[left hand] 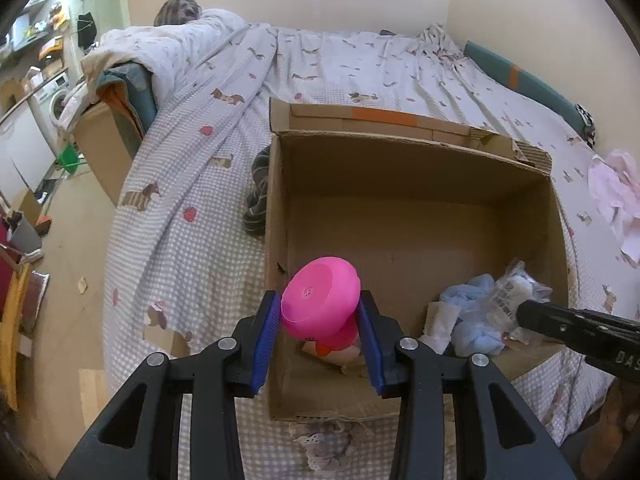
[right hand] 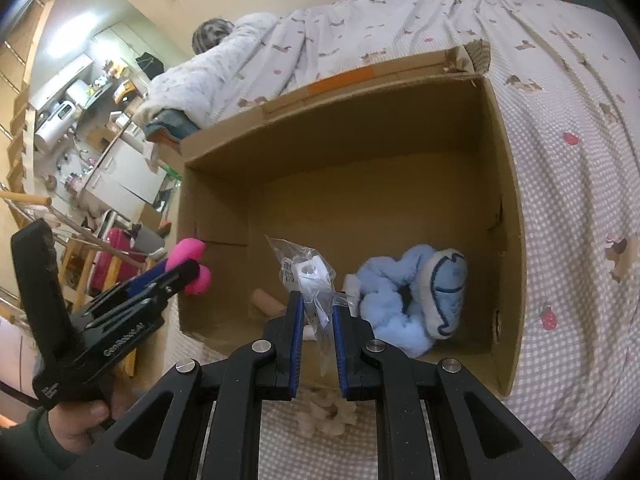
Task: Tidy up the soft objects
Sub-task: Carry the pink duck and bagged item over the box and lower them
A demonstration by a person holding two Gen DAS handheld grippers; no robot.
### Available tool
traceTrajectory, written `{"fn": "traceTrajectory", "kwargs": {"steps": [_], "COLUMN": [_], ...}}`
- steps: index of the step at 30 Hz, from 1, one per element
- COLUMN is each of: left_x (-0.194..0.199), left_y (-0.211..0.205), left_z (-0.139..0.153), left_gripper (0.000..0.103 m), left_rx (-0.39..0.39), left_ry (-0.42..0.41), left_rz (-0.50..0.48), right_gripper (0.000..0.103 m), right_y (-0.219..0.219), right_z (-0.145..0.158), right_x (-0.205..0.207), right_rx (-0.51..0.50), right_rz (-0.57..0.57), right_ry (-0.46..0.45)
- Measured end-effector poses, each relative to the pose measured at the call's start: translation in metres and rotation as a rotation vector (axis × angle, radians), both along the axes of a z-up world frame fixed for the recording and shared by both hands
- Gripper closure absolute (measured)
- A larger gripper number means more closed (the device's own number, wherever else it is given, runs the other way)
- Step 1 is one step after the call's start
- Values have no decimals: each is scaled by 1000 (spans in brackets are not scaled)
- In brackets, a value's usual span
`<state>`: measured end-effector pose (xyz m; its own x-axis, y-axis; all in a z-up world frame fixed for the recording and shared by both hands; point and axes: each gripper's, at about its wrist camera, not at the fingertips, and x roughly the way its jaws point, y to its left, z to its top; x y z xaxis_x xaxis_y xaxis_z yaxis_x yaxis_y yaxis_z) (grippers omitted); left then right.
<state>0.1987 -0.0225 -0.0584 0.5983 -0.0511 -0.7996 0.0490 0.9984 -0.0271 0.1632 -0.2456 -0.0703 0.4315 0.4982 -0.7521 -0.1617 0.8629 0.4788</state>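
- Cardboard box (left hand: 420, 184) sits open on bed w/ checked sheet (left hand: 180, 264); both grippers over its near edge.
- Left gripper (left hand: 320, 340): blue pads pinching a pink toy (left hand: 320, 300), smooth, glossy, dome/mushroom-shaped, w/ orange-and-peach bit below. Toy held above box's near-left corner, not yet down on floor of box.
- Right gripper (right hand: 316, 328): fingers pressed in on a clear plastic bag (right hand: 308, 280), crinkly film, white item + printed label inside. Bag hangs over near edge, inside box mouth.
- Already in box: light-blue plush (right hand: 412, 296), fluffy pile, w/ white padded patch stitched in dark blue; lies near-right corner on box floor. Small tan cylinder-ish thing (right hand: 266, 300) near front wall, can't tell what.
- Judged progress: approx. early-mid. One plush in, two items in hand about to go in; most of box floor bare.
- Left to do, prob.: pink crumpled cloth (left hand: 616, 196) on bed right of box; striped grey fabric (left hand: 258, 196) just beside box's left wall; lacy cream piece (right hand: 324, 412) on sheet touching box front.
- Box: corrugated, flaps up, far flap torn at corner, orange tape strip.
- Duvet (left hand: 224, 64) w/ dog print bunched at bed's far left; not clearly part of the job.
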Motion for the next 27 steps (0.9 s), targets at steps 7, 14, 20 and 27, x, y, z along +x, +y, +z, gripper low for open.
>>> {"fn": "traceTrajectory", "kwargs": {"steps": [7,14,20,27], "left_x": [0,0,1,0], "left_y": [-8,-10,-6,-11], "left_z": [-6,-11,-11,-14], "left_gripper": [67,67,67,67], "left_rx": [8,17,12,16], "left_ry": [10,36,38,48], "left_rz": [-25,-28,-19,-34], "right_gripper": [87,87,87,87], "right_y": [10,23,24,20], "right_z": [-3,-22,-26,-22], "right_x": [1,1,0,2], "right_rx": [-24,-66,-72,-59], "right_rz": [20,63,69,42], "right_ry": [4,76,90,70]}}
